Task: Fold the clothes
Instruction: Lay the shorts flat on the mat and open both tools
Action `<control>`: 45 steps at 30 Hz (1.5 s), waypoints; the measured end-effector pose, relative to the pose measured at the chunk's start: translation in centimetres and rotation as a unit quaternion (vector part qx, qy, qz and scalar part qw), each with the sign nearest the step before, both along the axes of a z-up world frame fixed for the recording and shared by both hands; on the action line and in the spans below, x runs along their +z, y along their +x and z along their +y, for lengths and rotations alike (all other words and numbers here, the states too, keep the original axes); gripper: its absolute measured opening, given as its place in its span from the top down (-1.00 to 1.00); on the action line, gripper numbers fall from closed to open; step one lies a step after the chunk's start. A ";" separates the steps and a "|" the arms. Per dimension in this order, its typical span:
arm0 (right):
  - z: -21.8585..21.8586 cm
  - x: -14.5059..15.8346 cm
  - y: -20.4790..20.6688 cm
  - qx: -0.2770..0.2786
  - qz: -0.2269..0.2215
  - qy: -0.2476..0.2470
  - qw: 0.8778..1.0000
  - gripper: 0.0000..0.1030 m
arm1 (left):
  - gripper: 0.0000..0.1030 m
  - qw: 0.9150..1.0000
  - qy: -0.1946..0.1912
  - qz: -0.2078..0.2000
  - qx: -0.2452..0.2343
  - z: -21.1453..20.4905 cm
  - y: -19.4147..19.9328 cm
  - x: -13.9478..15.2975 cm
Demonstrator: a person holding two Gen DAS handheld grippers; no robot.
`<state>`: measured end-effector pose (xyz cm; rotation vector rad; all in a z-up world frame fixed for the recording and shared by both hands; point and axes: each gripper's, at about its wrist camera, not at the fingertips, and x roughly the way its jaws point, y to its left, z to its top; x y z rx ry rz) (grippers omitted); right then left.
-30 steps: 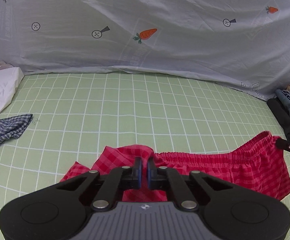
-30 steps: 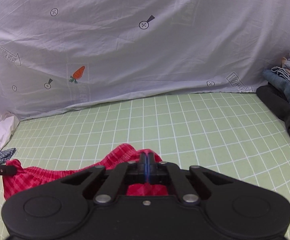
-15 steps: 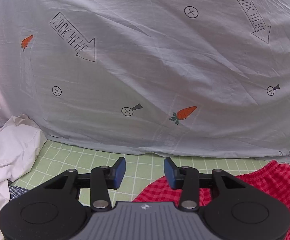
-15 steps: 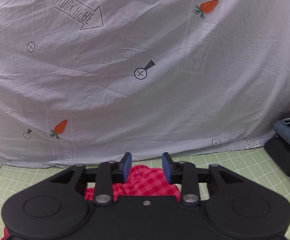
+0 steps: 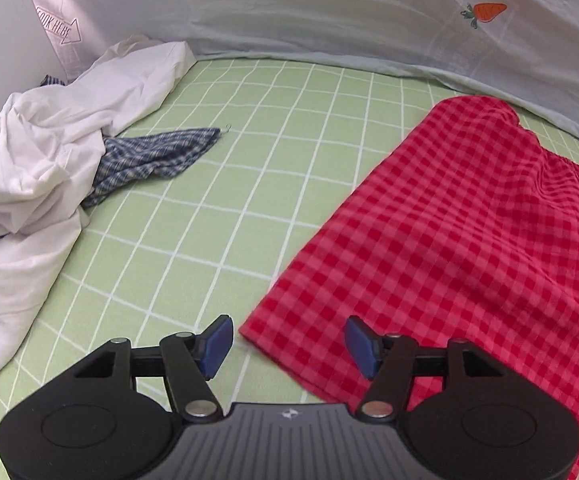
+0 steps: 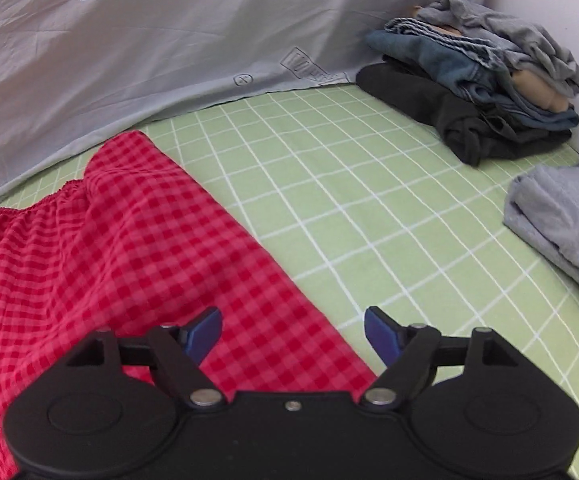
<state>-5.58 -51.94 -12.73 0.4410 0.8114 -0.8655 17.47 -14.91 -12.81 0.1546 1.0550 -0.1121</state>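
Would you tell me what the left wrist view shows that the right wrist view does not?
Only the left shows the crumpled white garment and blue plaid cloth. Only the right shows the stack of folded clothes and a grey garment. Both show the red checked shorts, the green grid sheet and open grippers.

Red checked shorts (image 5: 469, 240) cut off at the right and bottom picture edges, near hem hidden behind the gripper body. Blue plaid cloth (image 5: 149, 160) mostly buried under the white garment (image 5: 49, 152) at the bed's left edge. Grey garment (image 6: 569, 216) cropped at the right.
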 end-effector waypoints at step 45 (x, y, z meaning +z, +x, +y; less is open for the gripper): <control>18.1 -2.7 -4.5 0.156 0.035 0.035 0.987 -0.96 | 1.00 0.994 -0.053 -0.033 -0.086 2.7 -6.8 -0.9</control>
